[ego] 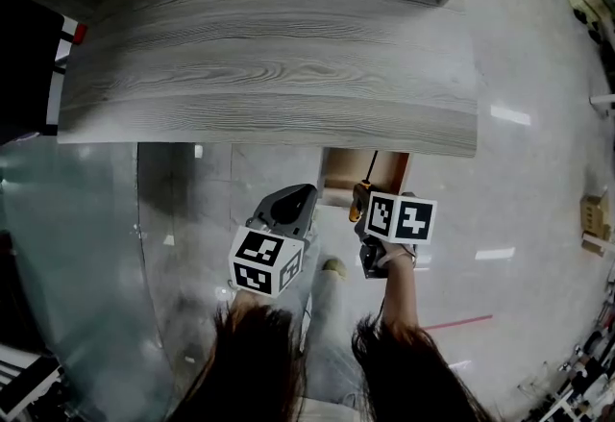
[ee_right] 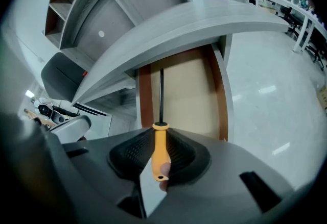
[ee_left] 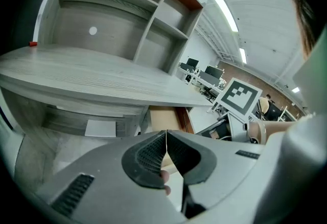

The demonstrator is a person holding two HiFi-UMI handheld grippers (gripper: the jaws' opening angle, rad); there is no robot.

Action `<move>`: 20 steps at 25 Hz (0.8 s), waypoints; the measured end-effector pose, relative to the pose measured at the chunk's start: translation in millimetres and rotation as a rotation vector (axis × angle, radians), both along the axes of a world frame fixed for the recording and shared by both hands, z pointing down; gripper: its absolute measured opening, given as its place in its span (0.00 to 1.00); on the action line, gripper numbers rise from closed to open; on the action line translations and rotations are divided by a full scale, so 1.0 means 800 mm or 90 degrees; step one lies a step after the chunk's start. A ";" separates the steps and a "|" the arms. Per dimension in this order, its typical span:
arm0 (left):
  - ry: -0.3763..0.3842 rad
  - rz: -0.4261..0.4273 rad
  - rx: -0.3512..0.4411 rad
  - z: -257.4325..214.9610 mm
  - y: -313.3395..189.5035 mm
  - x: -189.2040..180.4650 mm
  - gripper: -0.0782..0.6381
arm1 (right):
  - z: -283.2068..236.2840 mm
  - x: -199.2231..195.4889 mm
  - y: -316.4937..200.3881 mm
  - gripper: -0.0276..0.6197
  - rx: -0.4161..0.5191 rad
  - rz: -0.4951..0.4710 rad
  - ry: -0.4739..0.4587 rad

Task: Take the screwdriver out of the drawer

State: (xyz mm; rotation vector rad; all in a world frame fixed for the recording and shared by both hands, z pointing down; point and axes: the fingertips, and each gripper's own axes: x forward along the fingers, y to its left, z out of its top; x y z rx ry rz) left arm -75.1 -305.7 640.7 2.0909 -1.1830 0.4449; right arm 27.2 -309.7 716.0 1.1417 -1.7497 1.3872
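Two tools are held low in front of the grey wood-grain counter [ego: 269,64]. The right tool [ee_right: 160,136] is clamped on the orange-handled screwdriver [ee_right: 160,150], whose thin black shaft points out over the pale floor of the open brown-sided wooden drawer [ee_right: 190,96] under the counter. The left tool [ee_left: 166,142], just beside it, has its jaws pressed together with nothing between them.
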 end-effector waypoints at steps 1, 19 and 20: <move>-0.002 -0.001 -0.001 -0.003 0.002 0.000 0.13 | -0.002 -0.001 0.003 0.18 -0.001 0.000 -0.002; -0.017 -0.020 0.025 -0.071 0.047 0.017 0.13 | -0.076 0.020 0.040 0.17 0.050 0.028 -0.030; -0.017 -0.021 0.027 -0.076 0.050 0.020 0.13 | -0.081 0.023 0.043 0.17 0.055 0.030 -0.032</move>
